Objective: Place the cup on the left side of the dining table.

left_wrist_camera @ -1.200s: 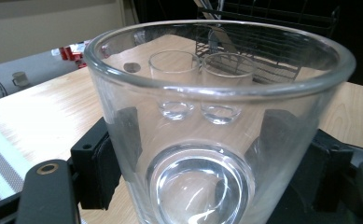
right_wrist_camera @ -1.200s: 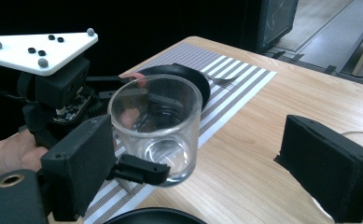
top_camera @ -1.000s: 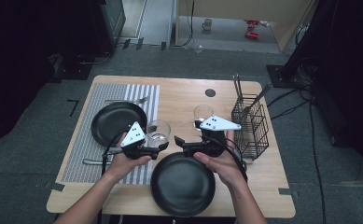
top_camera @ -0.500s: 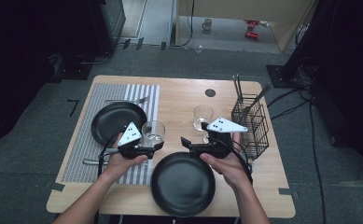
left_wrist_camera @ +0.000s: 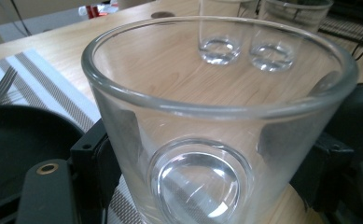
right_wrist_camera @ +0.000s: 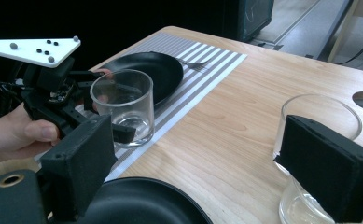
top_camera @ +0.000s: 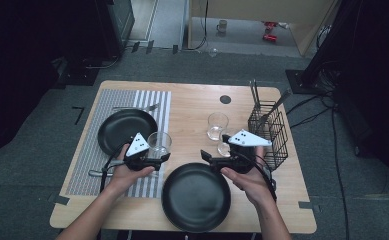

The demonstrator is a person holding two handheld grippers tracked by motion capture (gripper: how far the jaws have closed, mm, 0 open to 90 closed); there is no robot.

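A clear glass tumbler [top_camera: 159,141] sits between the jaws of my left gripper [top_camera: 161,151], which is shut on it at the right edge of the striped placemat [top_camera: 82,160]. Seen from the left gripper view, the tumbler [left_wrist_camera: 207,121] stands upright with a black jaw pressed on each side. I cannot tell whether its base touches the mat. My right gripper [top_camera: 207,157] points left over the far rim of the near black plate [top_camera: 196,200]. Its jaws stand open in the right gripper view [right_wrist_camera: 198,140] with nothing held; the tumbler [right_wrist_camera: 122,105] and left gripper [right_wrist_camera: 123,122] show beyond.
A second black plate [top_camera: 124,131] lies on the placemat with a fork [top_camera: 137,107] behind it. Two more glasses [top_camera: 217,125] [top_camera: 225,147] stand mid-table, next to a black wire basket [top_camera: 268,132] with utensils. A round hole [top_camera: 225,99] marks the tabletop.
The left gripper has carried the tumbler slightly left and lower. The right gripper has slid a little right and toward the person. Both plates have stayed put.
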